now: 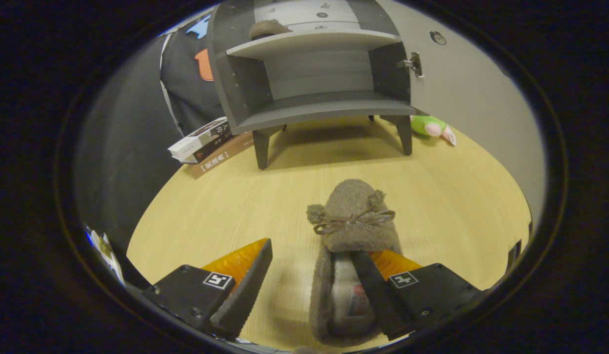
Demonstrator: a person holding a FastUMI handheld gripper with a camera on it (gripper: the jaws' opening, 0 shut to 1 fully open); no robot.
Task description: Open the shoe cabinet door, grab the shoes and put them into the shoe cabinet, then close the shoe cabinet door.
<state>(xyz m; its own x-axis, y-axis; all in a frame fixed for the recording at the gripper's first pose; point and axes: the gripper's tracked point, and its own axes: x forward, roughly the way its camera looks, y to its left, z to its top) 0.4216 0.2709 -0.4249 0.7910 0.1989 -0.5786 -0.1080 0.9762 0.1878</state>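
Observation:
A brown fuzzy shoe [353, 216] with a ribbon bow and two pompoms lies on the wooden table [447, 196], toe pointing toward the cabinet. My gripper [310, 248] is open. Its right finger [370, 282] reaches into the shoe's heel opening, and its left finger [247, 280] stands clear of the shoe's left side, so that side wall lies between them. Beyond the shoe stands the grey shoe cabinet [314, 105] on short legs, its door [461, 98] swung open to the right. A second brown shoe [267, 28] rests on the upper shelf; the lower shelf is bare.
Stacked books [203, 142] lie left of the cabinet's front leg. A green and pink plush toy [429, 126] sits by the right leg, under the open door. Bare tabletop stretches between the shoe and the cabinet.

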